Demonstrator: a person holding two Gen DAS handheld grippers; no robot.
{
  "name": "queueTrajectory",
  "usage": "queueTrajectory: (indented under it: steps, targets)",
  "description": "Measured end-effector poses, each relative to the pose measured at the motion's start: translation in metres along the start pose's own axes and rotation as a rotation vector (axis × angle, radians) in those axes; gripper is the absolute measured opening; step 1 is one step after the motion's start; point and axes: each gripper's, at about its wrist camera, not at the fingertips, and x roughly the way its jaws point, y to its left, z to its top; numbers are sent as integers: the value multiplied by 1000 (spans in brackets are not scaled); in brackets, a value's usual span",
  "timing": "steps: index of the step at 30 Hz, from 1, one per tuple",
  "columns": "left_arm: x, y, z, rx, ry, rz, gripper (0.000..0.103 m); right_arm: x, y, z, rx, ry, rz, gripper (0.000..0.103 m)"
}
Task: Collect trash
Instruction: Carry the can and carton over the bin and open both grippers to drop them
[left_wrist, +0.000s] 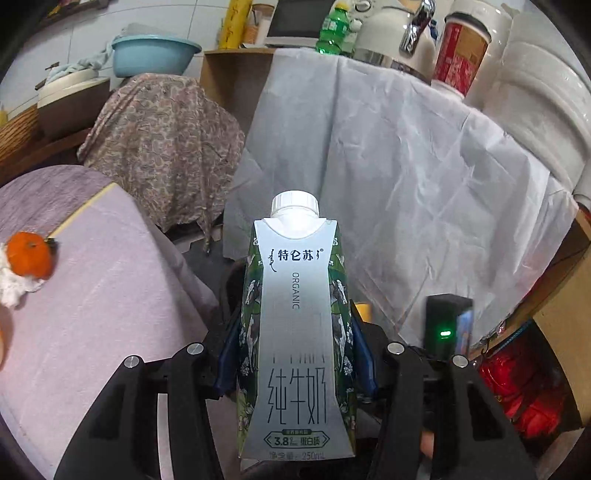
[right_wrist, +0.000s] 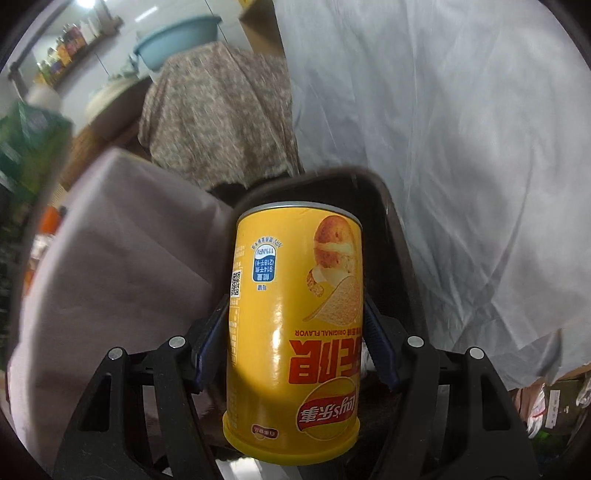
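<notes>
1. Left wrist: I'm gripping the milk carton (left_wrist: 297, 332) in the left tool (left_wrist: 295, 354), half-closed.
2. Right tool (right_wrist: 295, 343) is clamping the can (right_wrist: 295, 325) above the bin (right_wrist: 391, 236); a slack squeeze risks it dropping outside.

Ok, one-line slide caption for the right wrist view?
Right gripper holds a yellow chip can upside down above a dark bin.

Silver milk carton (left_wrist: 295, 332) with green cow-patterned sides and white cap; yellow chip can (right_wrist: 295, 325) with red lettering; far left, a brown floral cloth (left_wrist: 159, 144) and blue basin (left_wrist: 155, 55).
</notes>
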Motion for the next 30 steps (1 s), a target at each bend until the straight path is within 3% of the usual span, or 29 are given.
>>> queueTrajectory:
  steps: [5,12,21,30]
  targets:
    - [23,-2,-5,-4,36,21,51,55,-5,-10,7,132,-22,67]
    - [35,2,-8,-20,56,34,51,97,-8,-14,-2,219,-64,68]
    - [49,-11,-5,6,98,41,51,66,-11,-13,-2,100,-61,70]
    - [96,-34,0,51,215,61,51,-17,-40,-29,11,-111,-202,71]
